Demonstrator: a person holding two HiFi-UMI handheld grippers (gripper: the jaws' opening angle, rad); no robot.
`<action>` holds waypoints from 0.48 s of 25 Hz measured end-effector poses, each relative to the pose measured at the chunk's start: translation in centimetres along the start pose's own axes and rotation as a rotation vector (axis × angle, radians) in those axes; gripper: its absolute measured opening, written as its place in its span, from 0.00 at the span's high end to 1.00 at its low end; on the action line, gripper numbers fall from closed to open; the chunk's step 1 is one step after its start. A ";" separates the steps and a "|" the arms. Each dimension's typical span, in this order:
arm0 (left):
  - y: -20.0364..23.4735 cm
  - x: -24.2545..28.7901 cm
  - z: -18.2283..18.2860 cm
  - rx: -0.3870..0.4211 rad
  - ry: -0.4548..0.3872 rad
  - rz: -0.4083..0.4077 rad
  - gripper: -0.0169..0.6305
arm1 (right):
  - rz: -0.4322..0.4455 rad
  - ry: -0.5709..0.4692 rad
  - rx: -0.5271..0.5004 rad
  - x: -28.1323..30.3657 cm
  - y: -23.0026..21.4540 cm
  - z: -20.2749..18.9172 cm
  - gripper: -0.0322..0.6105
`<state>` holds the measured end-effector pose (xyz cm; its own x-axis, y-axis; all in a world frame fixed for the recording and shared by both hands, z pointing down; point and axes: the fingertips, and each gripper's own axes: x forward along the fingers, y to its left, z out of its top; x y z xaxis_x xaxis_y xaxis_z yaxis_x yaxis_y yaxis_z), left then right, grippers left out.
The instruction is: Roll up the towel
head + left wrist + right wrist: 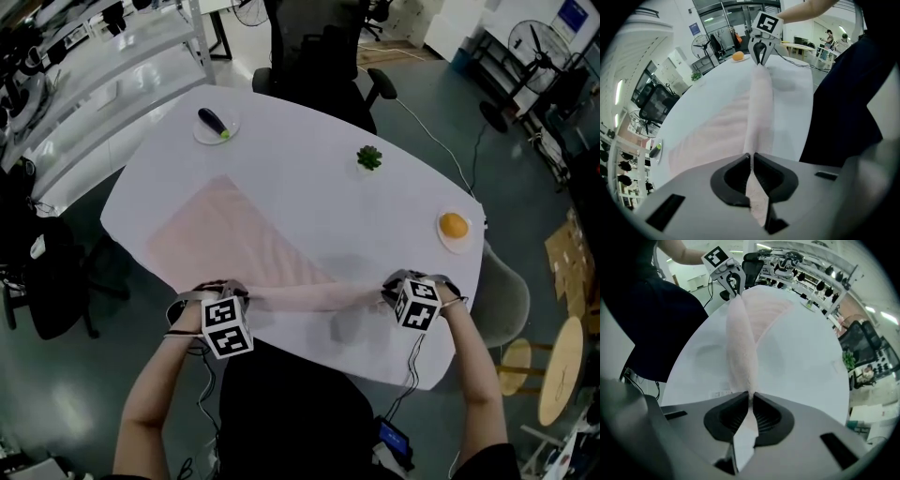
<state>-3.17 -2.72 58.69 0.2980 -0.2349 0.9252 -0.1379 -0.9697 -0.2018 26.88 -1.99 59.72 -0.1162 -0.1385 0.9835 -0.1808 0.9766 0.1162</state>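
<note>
Tabletop (309, 131): one. Towel (225, 239): one. Two at the towel's near edge: left hand-held gripper (239, 298), right hand-held gripper (386, 292). Plates: two (both white), far plate (202, 134) beyond the towel, right plate (448, 246) right of it. One dark vegetable (213, 121), one orange (454, 225), one green plant (369, 157).

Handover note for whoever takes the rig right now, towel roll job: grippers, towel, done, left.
Left gripper: shut on the towel, left end of its near edge.
Right gripper: shut on the right end.
Position: the pink towel lies on the white table, near edge bunched into a strip between the grippers, the rest flat beyond.
Done: edge gripped, first turn barely begun.
Left: roll it away across the flat part.
</note>
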 end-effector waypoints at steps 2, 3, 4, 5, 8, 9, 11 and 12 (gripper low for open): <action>1.5 0.8 0.0 -0.005 0.012 0.002 0.92 | 0.004 0.009 0.021 0.6 -1.3 0.1 0.89; 2.1 1.3 -0.1 -0.010 0.019 0.003 0.92 | 0.004 0.014 0.031 0.9 -1.8 0.0 0.89; 2.7 1.8 -0.2 -0.018 0.027 0.001 0.92 | 0.006 0.020 0.038 1.3 -2.3 0.0 0.89; 3.2 2.3 -0.3 -0.025 0.036 -0.006 0.92 | 0.011 0.027 0.044 1.6 -2.6 0.0 0.89; 3.9 3.6 -0.5 -0.030 0.059 -0.034 0.92 | 0.032 0.047 0.050 2.5 -3.3 0.0 0.89; 4.0 3.9 -0.5 -0.024 0.063 -0.041 0.92 | 0.040 0.052 0.052 2.7 -3.4 0.0 0.89; 4.1 4.1 -0.5 -0.014 0.063 -0.055 0.92 | 0.057 0.053 0.064 2.8 -3.6 0.0 0.89; 4.1 4.1 -0.5 -0.015 0.058 -0.060 0.92 | 0.063 0.048 0.074 2.8 -3.6 0.1 0.89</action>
<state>-2.99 -7.65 61.86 0.2508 -0.1713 0.9528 -0.1359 -0.9807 -0.1405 27.15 -5.92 62.04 -0.0830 -0.0675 0.9943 -0.2466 0.9681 0.0451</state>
